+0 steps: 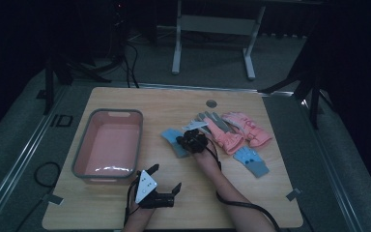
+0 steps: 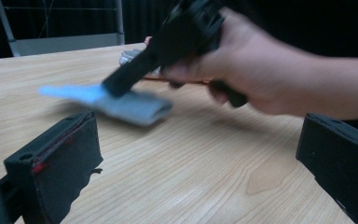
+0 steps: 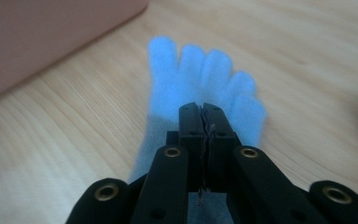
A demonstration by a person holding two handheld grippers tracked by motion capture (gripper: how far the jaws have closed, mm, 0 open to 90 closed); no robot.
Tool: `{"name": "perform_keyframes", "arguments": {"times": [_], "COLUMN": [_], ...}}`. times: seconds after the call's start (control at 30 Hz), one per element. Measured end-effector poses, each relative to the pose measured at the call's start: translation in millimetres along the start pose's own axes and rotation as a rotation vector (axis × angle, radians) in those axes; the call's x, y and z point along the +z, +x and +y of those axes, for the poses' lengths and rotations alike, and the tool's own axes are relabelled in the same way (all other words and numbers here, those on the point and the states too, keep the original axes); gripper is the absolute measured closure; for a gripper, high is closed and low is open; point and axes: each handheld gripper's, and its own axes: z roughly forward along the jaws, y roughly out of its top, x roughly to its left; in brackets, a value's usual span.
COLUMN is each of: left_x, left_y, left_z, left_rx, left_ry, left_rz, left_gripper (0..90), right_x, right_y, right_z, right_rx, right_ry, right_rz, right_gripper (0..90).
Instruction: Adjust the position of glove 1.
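The room is dim, and a pale wooden desk [image 1: 125, 203] carries a pink basin [image 1: 107, 143] at its left and a scatter of gloves toward the right. The right tongs [image 3: 203, 112] are pressed together on the cuff end of a small blue glove [image 3: 200, 79], which lies on the desk just beside the basin, fingers fanned away from the jaws. In the high view the same glove [image 1: 173, 140] sits between the basin and a pink glove [image 1: 224, 135]; another pink glove [image 1: 249, 128] and a second blue glove [image 1: 252, 161] lie farther right. The left tongs [image 1: 166, 181] hover near the desk's front edge, jaws wide apart and holding nothing.

The pinch looks thin, catching only a fold of fabric near the cuff, so the glove could slip free if lifted quickly. Its limp fingers may drag on the wood or snag the basin's rim on the way over, leaving it draped across the edge instead of inside. The right hand's cable trails close to the pink glove and could pull that one along.
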Motion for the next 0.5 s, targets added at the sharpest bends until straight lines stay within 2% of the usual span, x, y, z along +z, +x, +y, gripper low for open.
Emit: {"name": "perform_keyframes", "arguments": {"times": [0.07, 0.23, 0.33, 0.5], "left_x": [0.0, -0.3, 0.0, 0.3], "left_y": [0.0, -0.4, -0.7, -0.9], "left_z": [0.0, 0.0, 0.0, 0.0], "left_rx": [-0.001, 0.0, 0.002, 0.002], "left_ry": [0.0, 0.0, -0.001, -0.001], "left_rz": [0.002, 0.011, 0.013, 0.016], "left_gripper": [0.0, 0.0, 0.0, 0.0], "right_x": [-17.7, -63.6, -91.1, -124.5], "right_y": [3.3, 13.3, 20.2, 31.4], "right_z": [3.8, 2.9, -6.7, -28.9], "right_rx": [0.029, 0.074, 0.117, 0.159], "right_ry": [-0.024, -0.068, -0.108, -0.116], "right_rz": [-0.026, -0.138, -0.185, -0.262], "right_gripper": [88.1, 88.7, 88.6, 88.7]}}
